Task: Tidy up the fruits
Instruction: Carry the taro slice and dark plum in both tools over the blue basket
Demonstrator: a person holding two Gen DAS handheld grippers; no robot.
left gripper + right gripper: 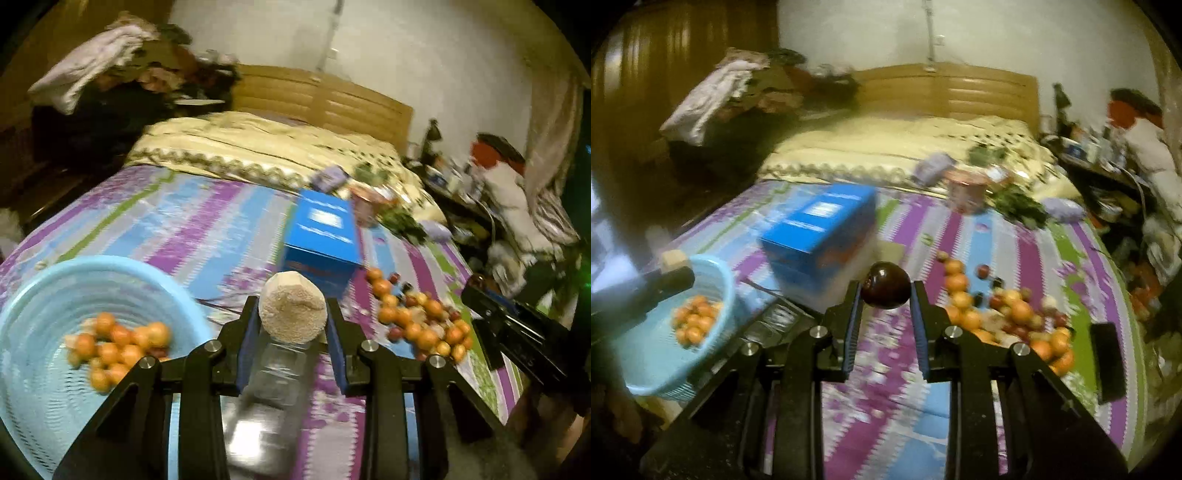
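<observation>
I have two fruits in hand. My right gripper (886,291) is closed onto a dark red fruit (885,285), pinched at the very tips of the pads, with most of the fruit bulging past them. My left gripper (292,314) is closed on a pale, rough-skinned round thing (292,307), also right at the fingertips; I can't tell what kind of fruit it is.

Both grips look shallow to me. A round fruit held that far forward could roll out if I tilt or jolt a gripper, and it would land on the striped bedsheet (1027,258) and might roll off toward the edge.

The blue basket (44,291) sits to the left with a cluster of orange fruits (114,345) already in it. The unsorted pile (1004,314) of orange and small red fruits lies loose on the right of the sheet. If only orange fruit belongs in the basket, dropping the dark one there would mix the sorting; I cannot see a second container for it.

A clear plastic box (273,373) lies under my left gripper, and the blue carton (820,232) stands just behind. Everything is blurred, so a fast release could miss the rim or clip the carton.
</observation>
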